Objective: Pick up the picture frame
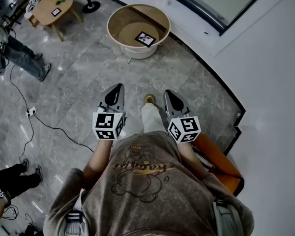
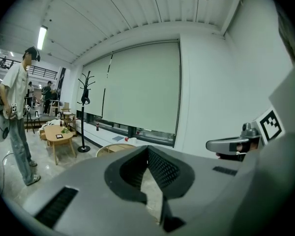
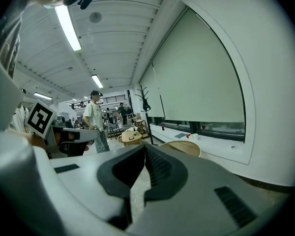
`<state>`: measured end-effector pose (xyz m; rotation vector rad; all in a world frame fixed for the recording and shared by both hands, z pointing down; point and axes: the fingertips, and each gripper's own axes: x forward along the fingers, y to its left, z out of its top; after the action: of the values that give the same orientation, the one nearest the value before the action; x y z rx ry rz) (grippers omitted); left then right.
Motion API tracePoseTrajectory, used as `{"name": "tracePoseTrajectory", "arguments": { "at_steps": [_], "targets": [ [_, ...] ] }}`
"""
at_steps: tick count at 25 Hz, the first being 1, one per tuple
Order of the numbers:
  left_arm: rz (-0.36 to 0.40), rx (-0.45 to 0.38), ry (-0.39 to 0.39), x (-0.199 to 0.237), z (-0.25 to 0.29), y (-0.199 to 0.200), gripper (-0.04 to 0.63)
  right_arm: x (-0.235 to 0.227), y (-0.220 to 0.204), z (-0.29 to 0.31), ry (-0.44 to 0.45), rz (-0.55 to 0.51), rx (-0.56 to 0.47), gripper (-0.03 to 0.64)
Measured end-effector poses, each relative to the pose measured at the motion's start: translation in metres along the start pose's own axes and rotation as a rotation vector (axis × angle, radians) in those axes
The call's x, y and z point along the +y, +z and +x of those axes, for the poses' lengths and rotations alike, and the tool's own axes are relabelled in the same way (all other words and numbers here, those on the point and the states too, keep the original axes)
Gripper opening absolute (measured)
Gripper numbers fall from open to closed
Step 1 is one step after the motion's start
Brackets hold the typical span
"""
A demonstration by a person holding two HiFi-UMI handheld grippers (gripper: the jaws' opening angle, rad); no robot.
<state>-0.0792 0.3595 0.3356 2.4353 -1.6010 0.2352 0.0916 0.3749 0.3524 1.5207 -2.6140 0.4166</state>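
- A bystander (image 1: 20,54) stands on the grey stone floor (image 1: 78,77) at the far left. Just past that person is a small wooden bench (image 1: 43,9) with a dark-edged card (image 1: 55,12) on its top.
- The left gripper (image 1: 118,88) is held out in front of the person's chest. In the left gripper view its fingers (image 2: 163,169) are pressed together with nothing between them.
- The picture frame (image 1: 145,38) lies flat inside the round bench (image 1: 119,14), well ahead of both grippers. It sits near the middle of the top, a little toward the near right rim, and is turned askew.
- The frame has a dark border around a pale mat. It looks light and stiff, and it may have a glazed front, so a knock or a squeeze on the face could crack it.
- The best hold looks like one across a border strip at an outer edge. Because the frame lies flat and the bench has a raised rim, the fingers would probably have to open, come in from above and tip one edge up first.
- The right gripper (image 1: 169,94) is level with the left one. Its fingers (image 3: 158,168) are also closed on nothing.
- An orange seat (image 1: 221,163) stands by the person's right side.
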Motion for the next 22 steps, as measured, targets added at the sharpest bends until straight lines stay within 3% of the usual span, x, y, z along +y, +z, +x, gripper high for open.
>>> {"name": "tracePoseTrajectory", "arguments": {
  "at_steps": [22],
  "targets": [
    [-0.004, 0.025, -0.012, 0.041, 0.129, 0.045, 0.018, -0.071, 0.048, 0.118, 0.017, 0.005, 0.018, 0.018]
  ]
}}
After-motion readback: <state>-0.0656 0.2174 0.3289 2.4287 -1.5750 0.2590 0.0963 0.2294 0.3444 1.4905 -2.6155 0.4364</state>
